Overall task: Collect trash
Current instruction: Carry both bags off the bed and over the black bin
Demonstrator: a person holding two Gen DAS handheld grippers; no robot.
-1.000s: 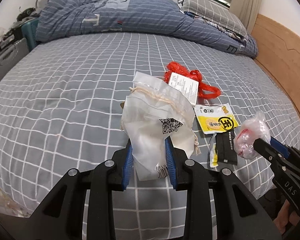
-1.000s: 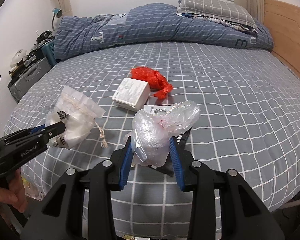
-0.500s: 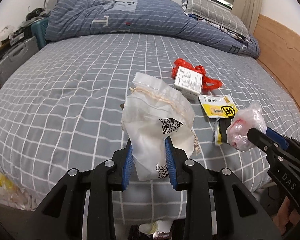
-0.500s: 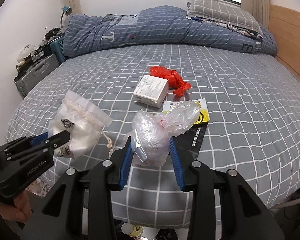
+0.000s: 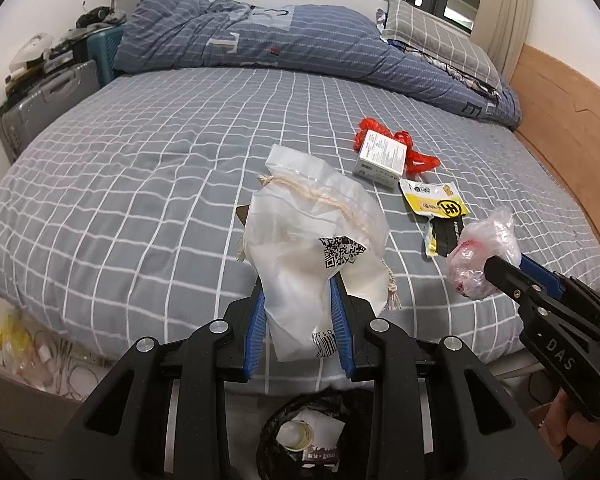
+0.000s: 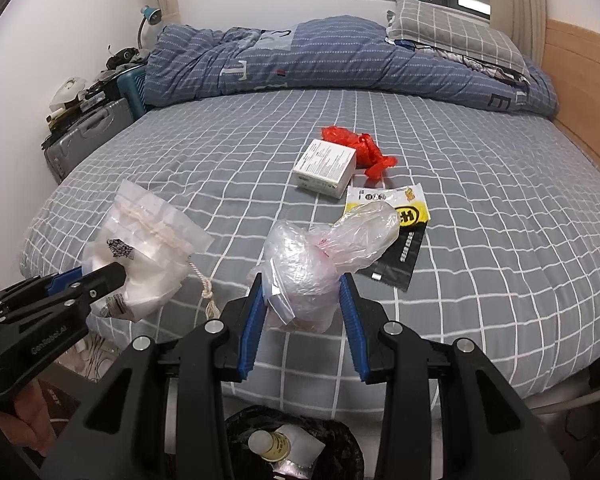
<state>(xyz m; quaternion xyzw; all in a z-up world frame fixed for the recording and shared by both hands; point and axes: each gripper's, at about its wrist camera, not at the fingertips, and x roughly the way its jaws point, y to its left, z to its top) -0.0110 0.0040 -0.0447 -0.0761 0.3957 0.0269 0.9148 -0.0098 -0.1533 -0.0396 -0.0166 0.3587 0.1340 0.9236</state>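
Note:
My left gripper (image 5: pixel 298 300) is shut on a white drawstring plastic bag (image 5: pixel 316 240) with a QR label, held over the bed's front edge; it also shows in the right wrist view (image 6: pixel 148 256). My right gripper (image 6: pixel 302 300) is shut on a crumpled clear plastic bag (image 6: pixel 320 256), seen too in the left wrist view (image 5: pixel 482 256). On the bed lie a white box (image 6: pixel 326 168), a red plastic bag (image 6: pixel 360 148) and a yellow-and-black wrapper (image 6: pixel 400 224). A black-lined trash bin (image 6: pixel 296 444) stands on the floor below both grippers, with a small bottle and paper inside.
The grey checked bed (image 5: pixel 160 168) has a rolled blue duvet (image 5: pixel 268 36) and pillow at the back. A wooden headboard (image 5: pixel 568 104) is on the right. Suitcases (image 5: pixel 48 100) stand at the left. Loose litter (image 5: pixel 16 348) lies on the floor at the left.
Both grippers have pulled back from the bed with their bags, past its front edge. The trash bin has come into view below them.

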